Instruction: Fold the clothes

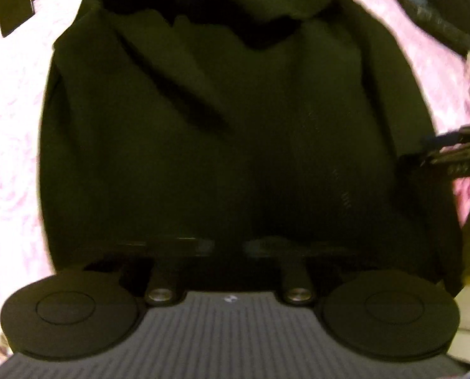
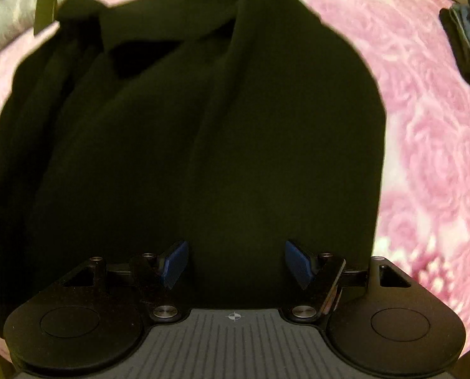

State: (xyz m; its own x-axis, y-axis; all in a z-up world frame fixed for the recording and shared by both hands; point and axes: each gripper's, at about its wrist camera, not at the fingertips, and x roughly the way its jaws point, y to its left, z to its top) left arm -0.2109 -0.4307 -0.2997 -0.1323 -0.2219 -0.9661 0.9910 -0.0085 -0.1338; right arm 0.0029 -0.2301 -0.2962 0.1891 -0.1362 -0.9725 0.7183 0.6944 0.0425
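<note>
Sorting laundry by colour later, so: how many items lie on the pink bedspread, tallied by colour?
Black garment spread across the pink bedspread: 1
Dark striped item at the far right: 1
Dark flat tag-like piece at the far left edge: 1
Total: 3
Both grippers, left and right, hover over the garment.

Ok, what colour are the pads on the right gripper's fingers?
Blue pads on black fingers, clearest in the right wrist view.
</note>
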